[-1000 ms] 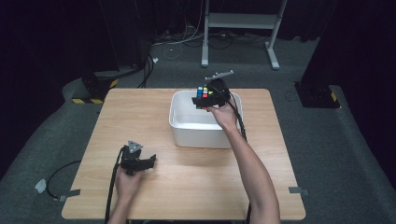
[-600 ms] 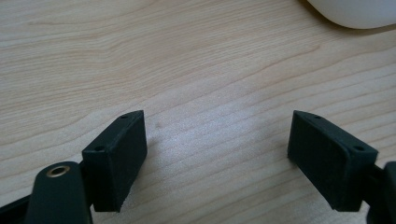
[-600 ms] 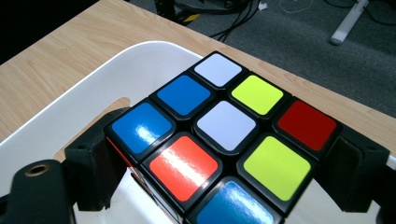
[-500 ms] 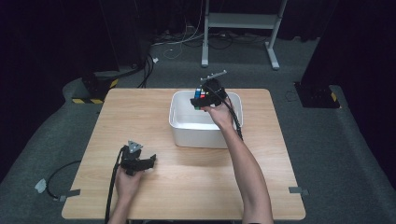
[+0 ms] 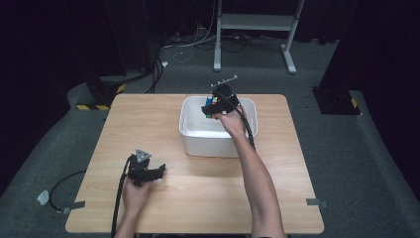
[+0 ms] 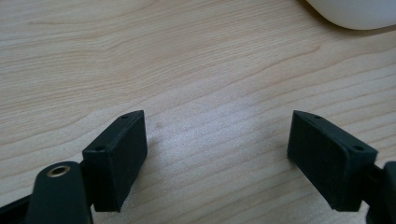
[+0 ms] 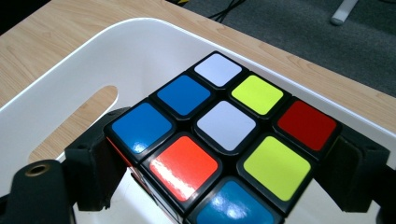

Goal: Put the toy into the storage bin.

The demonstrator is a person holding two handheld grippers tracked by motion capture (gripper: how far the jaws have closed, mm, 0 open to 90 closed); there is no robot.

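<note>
The right tool (image 7: 224,163) is clamping a puzzle cube (image 7: 224,135) between its two black jaws, one pressing each side; the cube is hanging inside the white bin (image 7: 70,88), above its floor, near the slotted wall; in the high view the right tool (image 5: 218,105) is reaching over the bin's (image 5: 218,141) far half; the left tool (image 6: 217,154) is resting low over the bare desk (image 6: 187,56), jaws spread apart and gripping nothing, well apart from the bin.
</note>
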